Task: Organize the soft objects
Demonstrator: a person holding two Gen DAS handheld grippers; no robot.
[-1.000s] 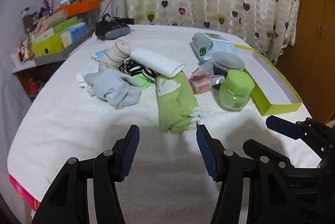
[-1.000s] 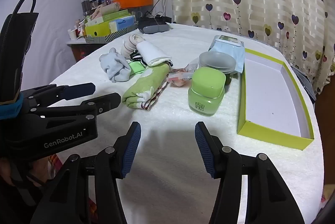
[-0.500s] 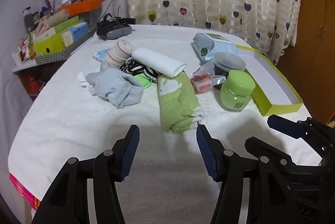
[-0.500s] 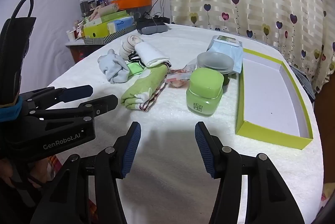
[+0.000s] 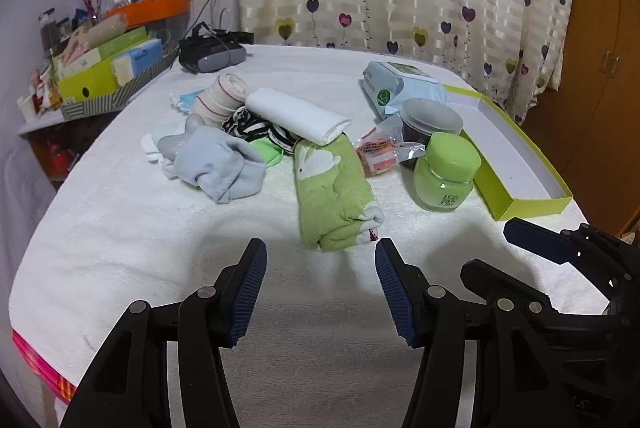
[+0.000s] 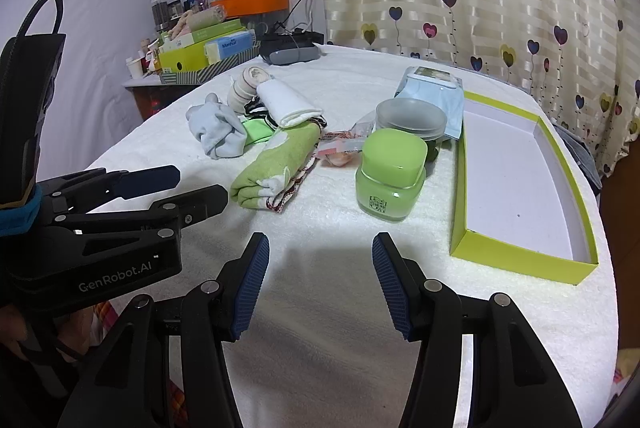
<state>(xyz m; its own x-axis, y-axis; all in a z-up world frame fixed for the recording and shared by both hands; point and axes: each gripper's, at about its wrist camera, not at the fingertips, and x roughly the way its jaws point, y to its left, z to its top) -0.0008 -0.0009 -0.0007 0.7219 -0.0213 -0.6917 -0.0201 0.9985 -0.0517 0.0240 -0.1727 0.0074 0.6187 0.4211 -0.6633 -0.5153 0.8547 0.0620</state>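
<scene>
Both claws agape, empty; green tray [image 6: 516, 252] bare inside.

Left gripper [image 5: 320, 260]: black plastic linkage arms, silver pivot screws, fingers faced with ribbed blue pads [image 5: 246, 298]. Right gripper [image 6: 320, 256]: same build. White "GenRobot.AI" lettering printed on left gripper body behind jaws; black strap loop seen above it.

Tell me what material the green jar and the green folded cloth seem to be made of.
Green jar: probably glossy glass or hard plastic; its body shines and looks translucent under an opaque smooth lid. Green folded cloth: soft knitted or terry fabric, matte, with a fuzzy surface and rounded folds.
</scene>
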